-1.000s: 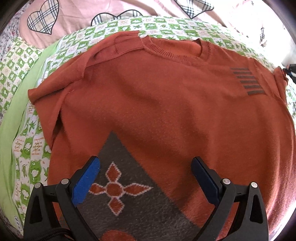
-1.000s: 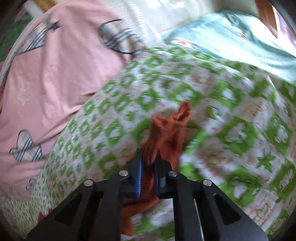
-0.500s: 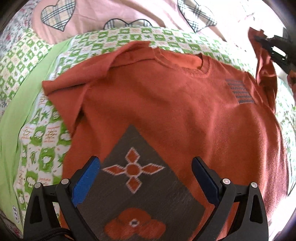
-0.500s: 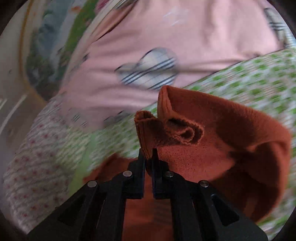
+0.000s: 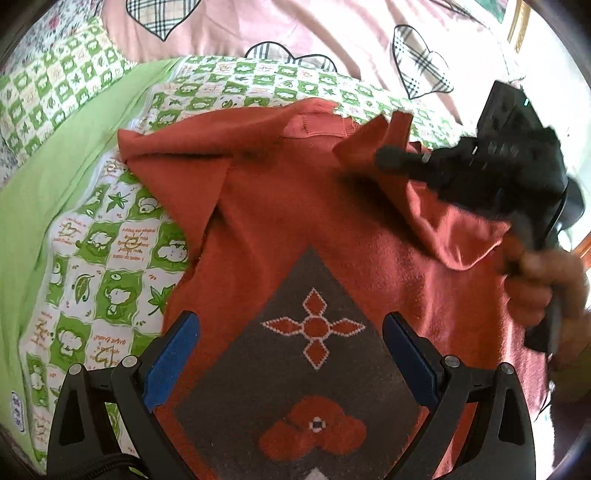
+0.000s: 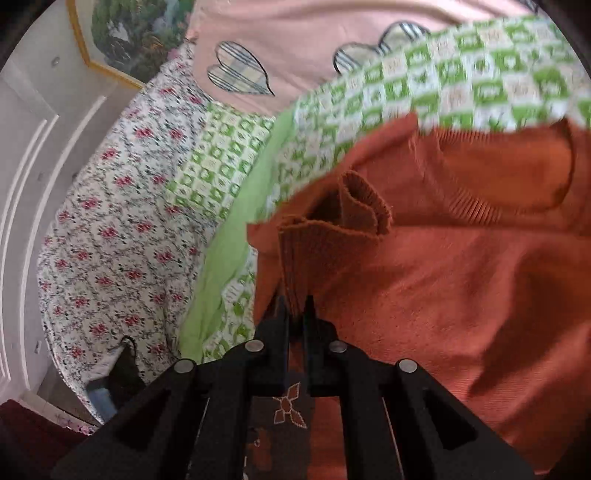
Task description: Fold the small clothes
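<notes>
A rust-orange knit sweater (image 5: 295, 206) with a grey diamond panel and flower motif lies front up on the bed. My left gripper (image 5: 291, 354) is open and empty, hovering over the grey panel near the hem. My right gripper (image 6: 297, 306) is shut on the ribbed cuff (image 6: 332, 236) of the right sleeve and holds it lifted over the sweater's chest, near the collar (image 6: 480, 199). In the left wrist view the right gripper (image 5: 384, 157) comes in from the right with the sleeve (image 5: 443, 221) draped under it.
The sweater rests on a green-and-white checked quilt (image 5: 110, 258) with a plain green strip (image 5: 44, 177). A pink blanket with plaid hearts (image 5: 295, 26) lies behind. A floral sheet (image 6: 110, 229), a white wall and a framed picture (image 6: 129, 40) show on the left.
My right gripper has carried the sleeve cuff from the bed's right side up and across over the sweater's chest. My left gripper has drawn back toward the hem, still open.
</notes>
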`<state>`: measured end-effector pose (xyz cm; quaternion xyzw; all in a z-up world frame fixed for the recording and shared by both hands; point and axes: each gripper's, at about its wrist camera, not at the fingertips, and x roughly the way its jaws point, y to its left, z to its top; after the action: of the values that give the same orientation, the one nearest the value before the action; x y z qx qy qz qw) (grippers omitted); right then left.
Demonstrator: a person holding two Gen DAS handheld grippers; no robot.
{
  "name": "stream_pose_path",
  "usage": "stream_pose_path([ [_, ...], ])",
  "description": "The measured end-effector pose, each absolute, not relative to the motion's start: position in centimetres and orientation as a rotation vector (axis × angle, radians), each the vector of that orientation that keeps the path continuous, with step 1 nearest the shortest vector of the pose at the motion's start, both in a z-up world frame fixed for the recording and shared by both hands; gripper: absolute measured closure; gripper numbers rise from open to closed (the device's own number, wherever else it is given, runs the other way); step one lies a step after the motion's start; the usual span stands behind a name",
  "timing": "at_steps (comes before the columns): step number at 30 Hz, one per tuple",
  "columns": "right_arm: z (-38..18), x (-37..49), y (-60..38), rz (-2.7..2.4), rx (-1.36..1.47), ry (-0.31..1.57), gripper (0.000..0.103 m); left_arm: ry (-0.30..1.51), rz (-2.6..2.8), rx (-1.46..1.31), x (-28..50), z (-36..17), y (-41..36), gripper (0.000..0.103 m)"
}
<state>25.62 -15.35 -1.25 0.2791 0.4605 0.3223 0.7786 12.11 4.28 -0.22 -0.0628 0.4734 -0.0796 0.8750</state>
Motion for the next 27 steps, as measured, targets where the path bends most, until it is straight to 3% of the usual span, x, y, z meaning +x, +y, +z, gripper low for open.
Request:
stream_pose_path([
  [5,-2.9,26.0,-15.7,0.673,0.63,1.042,0.093,0.993,-0.218,-0.169,14.2,-0.9,4.0,0.004],
  [8,-2.9,25.5,-15.6,0.675,0.641,1.046,0.06,1.017,-0.25,-0.192,15.9,-1.6,3.3,0.004],
  [9,-2.7,25.3,-15.8,0.681,0.645,1.033,0.044,1.022,-0.258,-0.197,16.3,-1.8,3.0,0.004],
  [10,-2.2,24.7,-16.1,0.691,0.653,1.012,0.037,1.023,-0.27,-0.202,17.0,-2.0,2.7,0.004],
  [21,0.6,14.7,-25.1,0.431,0.783,0.803,0.033,0.984,-0.289,-0.283,25.6,-3.3,1.0,0.004],
  [23,0.2,12.5,-26.2,0.365,0.817,0.784,0.033,0.973,-0.299,-0.273,26.2,-3.4,0.4,0.024],
  [25,-0.1,11.1,-26.9,0.324,0.847,0.778,0.033,0.977,-0.314,-0.253,26.4,-3.5,0.0,0.088],
  [26,-0.2,10.4,-27.2,0.304,0.857,0.776,0.033,0.982,-0.342,-0.264,26.2,-3.5,0.1,0.101],
  [27,-0.1,9.9,-27.3,0.29,0.857,0.775,0.033,0.975,-0.346,-0.275,25.6,-3.0,0.4,0.098],
])
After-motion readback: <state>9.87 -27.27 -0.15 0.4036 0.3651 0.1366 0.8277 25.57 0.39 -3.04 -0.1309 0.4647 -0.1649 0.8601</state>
